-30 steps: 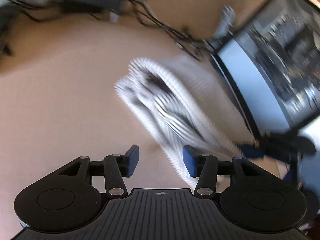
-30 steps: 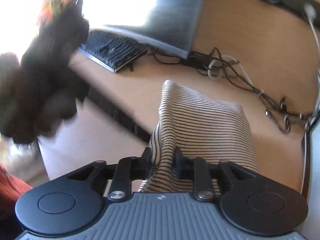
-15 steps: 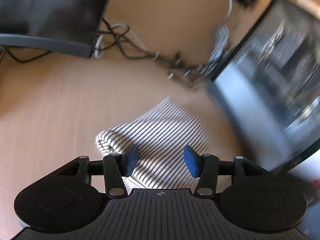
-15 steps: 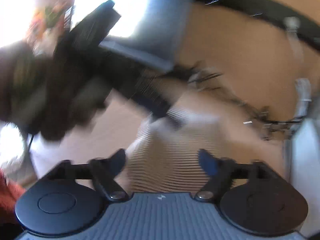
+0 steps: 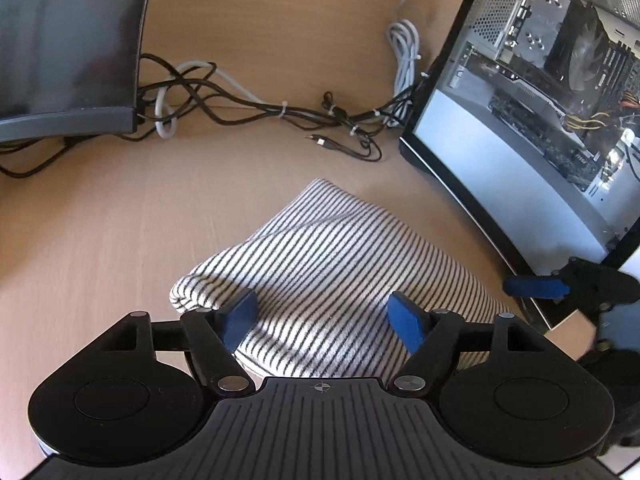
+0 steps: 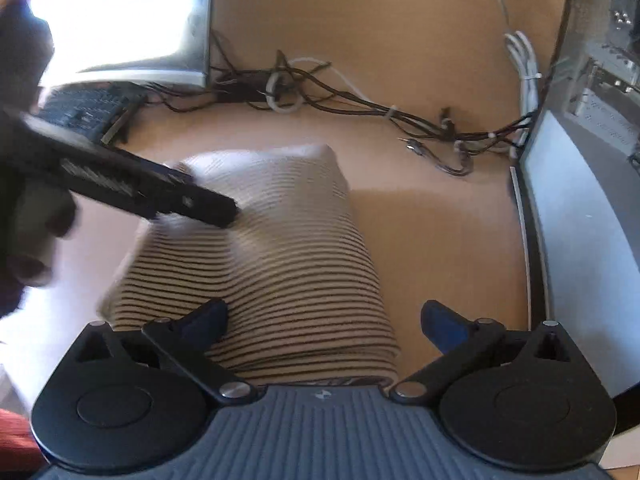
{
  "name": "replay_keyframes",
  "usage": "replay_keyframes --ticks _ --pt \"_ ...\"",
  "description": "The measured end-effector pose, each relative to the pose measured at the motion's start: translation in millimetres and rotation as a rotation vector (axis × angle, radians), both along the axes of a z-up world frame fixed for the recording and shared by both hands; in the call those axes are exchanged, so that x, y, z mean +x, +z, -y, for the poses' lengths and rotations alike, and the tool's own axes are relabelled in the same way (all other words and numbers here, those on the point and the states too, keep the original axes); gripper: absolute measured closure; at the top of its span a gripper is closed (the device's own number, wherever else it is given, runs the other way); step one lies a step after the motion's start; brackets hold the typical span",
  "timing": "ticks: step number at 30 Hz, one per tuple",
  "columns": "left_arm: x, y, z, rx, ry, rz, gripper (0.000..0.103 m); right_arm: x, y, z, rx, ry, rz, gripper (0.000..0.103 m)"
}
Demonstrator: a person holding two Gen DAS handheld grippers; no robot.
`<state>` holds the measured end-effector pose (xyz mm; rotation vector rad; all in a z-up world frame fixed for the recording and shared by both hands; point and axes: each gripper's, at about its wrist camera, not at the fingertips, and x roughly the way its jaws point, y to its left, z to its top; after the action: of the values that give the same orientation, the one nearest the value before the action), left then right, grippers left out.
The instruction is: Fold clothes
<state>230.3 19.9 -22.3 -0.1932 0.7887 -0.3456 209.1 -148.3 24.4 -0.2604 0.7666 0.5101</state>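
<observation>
A second ago the right gripper (image 6: pixel 324 320) pinched a raised bunch of the striped garment (image 5: pixel 340 280); now the cloth lies folded flat on the wooden desk (image 5: pixel 100 220), and that gripper's jaws are opening, wide apart, pads off the fabric. The left gripper (image 5: pixel 322 316), earlier hovering over a blurred heap, now sits low over the garment's near edge, its jaws opening too, cloth beneath but ungripped. Beyond the garment lies a tangle of cables (image 5: pixel 280 112), with a monitor (image 5: pixel 68 40) far left and a glass-sided computer case (image 5: pixel 540 100) to the right. In the right wrist view the left gripper crosses the garment's far left corner as a dark blur, hiding it.
</observation>
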Motion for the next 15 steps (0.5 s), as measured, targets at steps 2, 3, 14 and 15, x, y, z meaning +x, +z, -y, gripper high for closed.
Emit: replay_keyframes --ticks 2,3,14,15 --pt "2.4 -1.7 -6.1 -0.026 -0.002 -0.012 0.024 4.9 18.7 0.6 0.039 0.018 0.025 0.0" --pt "3.5 -2.6 -9.1 -0.039 -0.003 -0.018 0.024 7.4 28.0 0.9 0.059 0.026 0.038 0.0" --pt "-3.0 0.3 -14.1 -0.029 -0.04 -0.05 0.024 118.8 -10.0 -74.2 -0.146 -0.019 0.02 0.0" --pt "-2.5 2.7 -16.8 -0.038 -0.033 -0.061 0.024 122.2 -14.7 -74.5 -0.144 -0.028 0.017 0.0"
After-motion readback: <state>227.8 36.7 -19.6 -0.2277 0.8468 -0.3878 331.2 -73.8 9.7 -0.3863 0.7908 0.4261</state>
